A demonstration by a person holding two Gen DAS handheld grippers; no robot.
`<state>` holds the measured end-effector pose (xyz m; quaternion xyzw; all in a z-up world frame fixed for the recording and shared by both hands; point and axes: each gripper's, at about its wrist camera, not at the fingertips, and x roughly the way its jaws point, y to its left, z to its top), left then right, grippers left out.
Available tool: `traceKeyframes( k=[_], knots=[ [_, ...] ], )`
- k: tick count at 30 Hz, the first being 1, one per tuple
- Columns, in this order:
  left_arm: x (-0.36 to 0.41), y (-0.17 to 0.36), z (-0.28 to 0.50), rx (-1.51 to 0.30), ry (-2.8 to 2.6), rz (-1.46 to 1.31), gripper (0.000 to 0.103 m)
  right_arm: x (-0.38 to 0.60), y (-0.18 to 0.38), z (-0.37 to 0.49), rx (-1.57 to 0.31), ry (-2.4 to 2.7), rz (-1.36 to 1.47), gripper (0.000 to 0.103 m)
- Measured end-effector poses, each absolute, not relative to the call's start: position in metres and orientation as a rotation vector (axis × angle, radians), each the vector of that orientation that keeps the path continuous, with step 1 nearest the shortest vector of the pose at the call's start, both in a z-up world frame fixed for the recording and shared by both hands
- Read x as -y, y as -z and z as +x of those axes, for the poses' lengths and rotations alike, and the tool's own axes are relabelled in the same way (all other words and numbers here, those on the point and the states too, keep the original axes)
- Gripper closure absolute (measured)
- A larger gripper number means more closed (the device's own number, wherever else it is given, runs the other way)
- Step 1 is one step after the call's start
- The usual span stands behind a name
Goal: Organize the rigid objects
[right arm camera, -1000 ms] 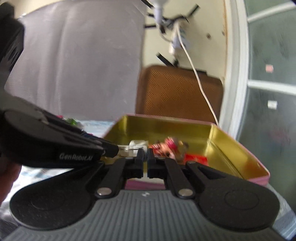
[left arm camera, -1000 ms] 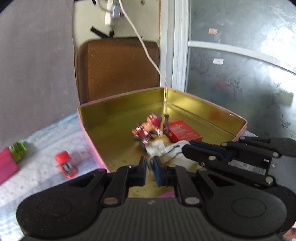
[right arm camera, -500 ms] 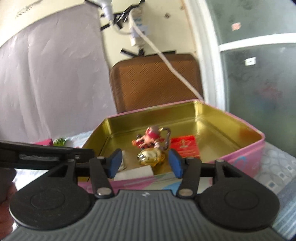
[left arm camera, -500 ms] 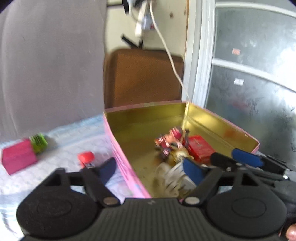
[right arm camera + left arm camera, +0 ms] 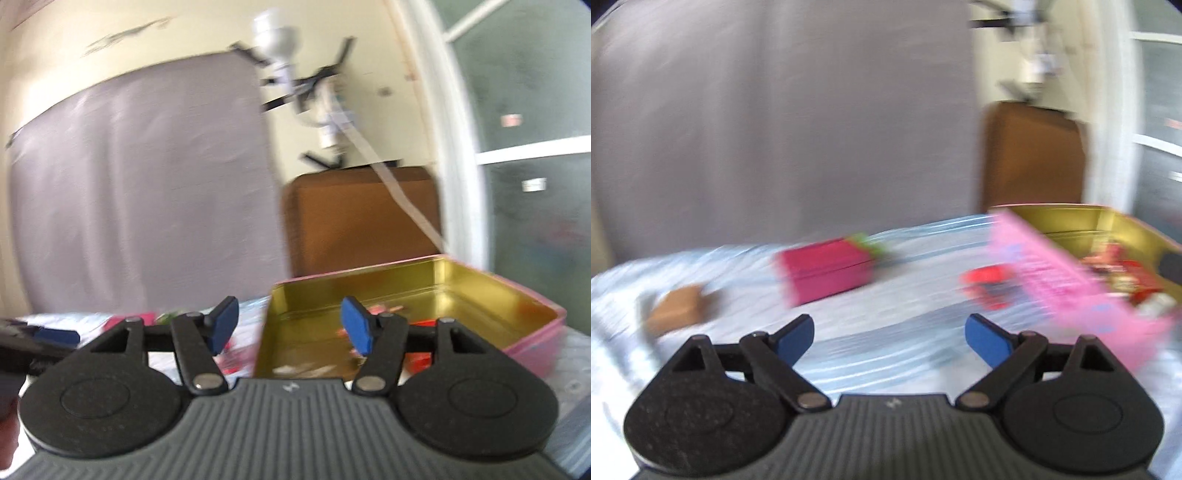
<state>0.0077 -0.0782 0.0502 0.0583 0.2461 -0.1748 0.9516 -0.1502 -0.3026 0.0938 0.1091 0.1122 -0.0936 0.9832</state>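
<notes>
The magenta rectangular box (image 5: 827, 267) is seen at twelve o'clock of the left gripper (image 5: 888, 338), whose just-opened jaws are spread and empty, long axis crosswise.

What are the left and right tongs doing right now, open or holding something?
Left tongs: open, empty, just been opening.
Right tongs: open, empty, just been opening.

Both the left hand-held gripper (image 5: 889, 334) and right hand-held gripper (image 5: 289, 321) have just opened, empty.
</notes>
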Motion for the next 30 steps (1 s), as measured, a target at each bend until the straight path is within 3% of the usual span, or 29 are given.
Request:
traceKeyframes(
  k=[12,30],
  knots=[
    [-0.033,-0.017,0.041,-0.551,0.108,-0.016,0.011,0.219,-0.059,-0.107,-0.444,-0.016,0.133,0.036],
    [-0.034,-0.015,0.040,-0.564,0.143,-0.010,0.007,0.217,-0.045,-0.094,-0.537,-0.011,0.172,0.033]
  ],
)
